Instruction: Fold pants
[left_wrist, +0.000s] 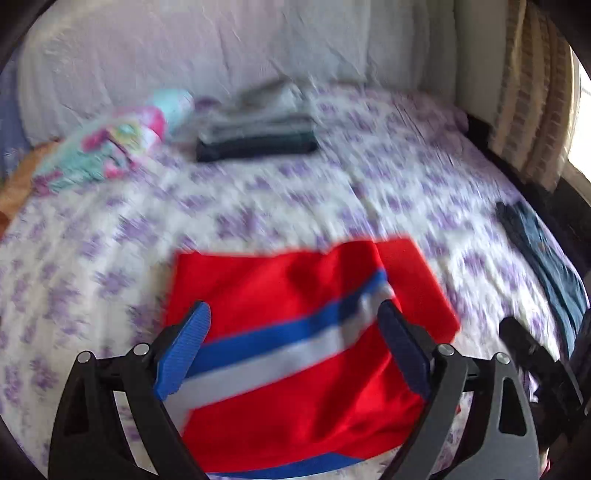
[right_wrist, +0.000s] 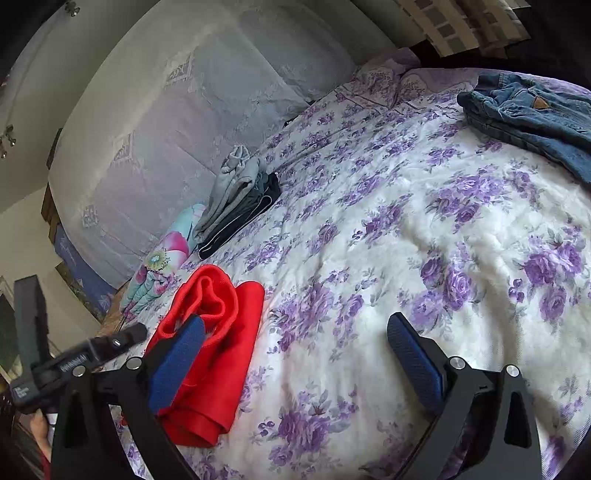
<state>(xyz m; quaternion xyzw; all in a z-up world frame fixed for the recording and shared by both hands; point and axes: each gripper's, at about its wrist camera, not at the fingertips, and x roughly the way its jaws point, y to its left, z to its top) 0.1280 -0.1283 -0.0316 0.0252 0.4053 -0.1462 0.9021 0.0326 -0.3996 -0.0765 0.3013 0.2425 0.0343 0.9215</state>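
**Red pants folded on bed; both grippers spread, nothing held**

The red pants (left_wrist: 295, 354) lie folded on the flowered bedspread (left_wrist: 388, 177) near the bed's front edge, showing a blue and a white stripe. The left wrist view is motion-blurred throughout, so fabric edges and the fold lines are soft. The pants' lower portion is cut off by the frame and partly covered by the left gripper (left_wrist: 293, 347), whose blue pads stand wide apart above the cloth; neither pad is seen pressing on it, though blur prevents certainty about light contact.

In the right wrist view the same pants (right_wrist: 221, 354) appear as a rumpled red bundle, partly hidden behind the left-hand finger of the right gripper (right_wrist: 295, 360). That gripper's fingers are well apart with only bedspread between them.

A stack of folded clothes (right_wrist: 236, 206), grey over black, sits near the covered headboard (right_wrist: 166, 129). Beside it lies a colourful floral item (right_wrist: 166, 262) that cannot be identified. Blue jeans (right_wrist: 528, 114) lie well apart at the far edge, cut off by the frame.
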